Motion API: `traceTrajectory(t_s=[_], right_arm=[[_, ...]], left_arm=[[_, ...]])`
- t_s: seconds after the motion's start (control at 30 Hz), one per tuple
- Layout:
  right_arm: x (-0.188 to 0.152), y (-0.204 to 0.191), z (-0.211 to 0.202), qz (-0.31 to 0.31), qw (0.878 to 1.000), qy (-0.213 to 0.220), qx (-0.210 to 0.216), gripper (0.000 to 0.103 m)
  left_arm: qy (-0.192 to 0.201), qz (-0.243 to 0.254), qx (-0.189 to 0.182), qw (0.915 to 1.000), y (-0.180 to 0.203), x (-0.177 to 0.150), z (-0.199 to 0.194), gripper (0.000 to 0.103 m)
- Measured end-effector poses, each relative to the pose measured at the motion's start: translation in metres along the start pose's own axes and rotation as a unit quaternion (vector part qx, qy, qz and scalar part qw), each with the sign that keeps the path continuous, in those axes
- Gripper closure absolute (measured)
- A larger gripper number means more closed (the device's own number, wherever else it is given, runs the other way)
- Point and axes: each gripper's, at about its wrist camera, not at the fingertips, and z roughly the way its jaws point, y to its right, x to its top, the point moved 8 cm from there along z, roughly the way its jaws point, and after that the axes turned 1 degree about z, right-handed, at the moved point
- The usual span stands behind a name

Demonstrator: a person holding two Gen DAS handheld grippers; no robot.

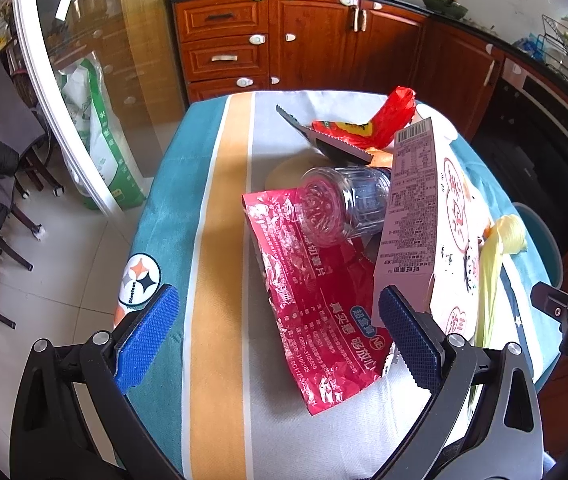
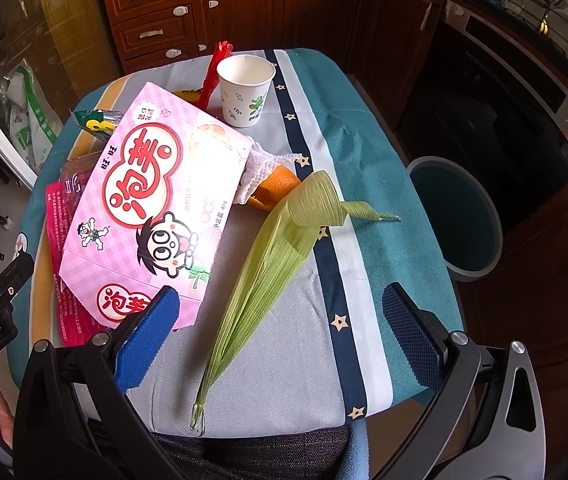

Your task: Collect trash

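A round grey-rimmed bin (image 2: pixel 459 216) with a dark teal inside stands on the floor just beside the right edge of the surface (image 2: pixel 295 360); nothing can be made out in it. On the striped cloth, a white paper cup (image 2: pixel 246 90) with a leaf print stands upright near the far edge, and it looks empty. A clear plastic jar (image 1: pixel 343 206) lies on its side, its open mouth facing the left tool (image 1: pixel 280 338), resting on a red foil packet (image 1: pixel 315 312). A pink snack box (image 2: pixel 152 216) lies tilted over the pile, and its inside is not visible.

The left tool has its blue pads spread wide and grips nothing; the red foil packet lies between them, and the pink box stands just beside its right finger. The right tool (image 2: pixel 284 336) is likewise wide open and empty-handed; a long green corn husk (image 2: pixel 264 264) lies between its fingers, running away toward an orange peel (image 2: pixel 276 186) and a crumpled white paper towel (image 2: pixel 264 164). A red plastic wrapper (image 1: pixel 387 120) lies at the far side of the heap
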Motion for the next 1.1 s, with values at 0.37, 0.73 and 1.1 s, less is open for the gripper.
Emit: traceTrajectory(t_s=[0.37,0.73,1.1], right_arm=[[-0.0026,0.0007,0.0008,0.001,1.000,0.000,0.001,0.005],[-0.0052,0.0014,0.0021,0.003,1.000,-0.004,0.002,0.005],[-0.0062,0.0021,0.0037,0.004,1.000,-0.005,0.002,0.005]], left_arm=[[0.003,0.004,0.001,1.0000,-0.0009,-0.0007,-0.0010,0.003],[0.001,0.006,-0.003,1.0000,0.0032,-0.0025,-0.0021,0.003],[-0.001,0.010,-0.007,0.9999,0.0081,-0.0020,-0.0030,0.003]])
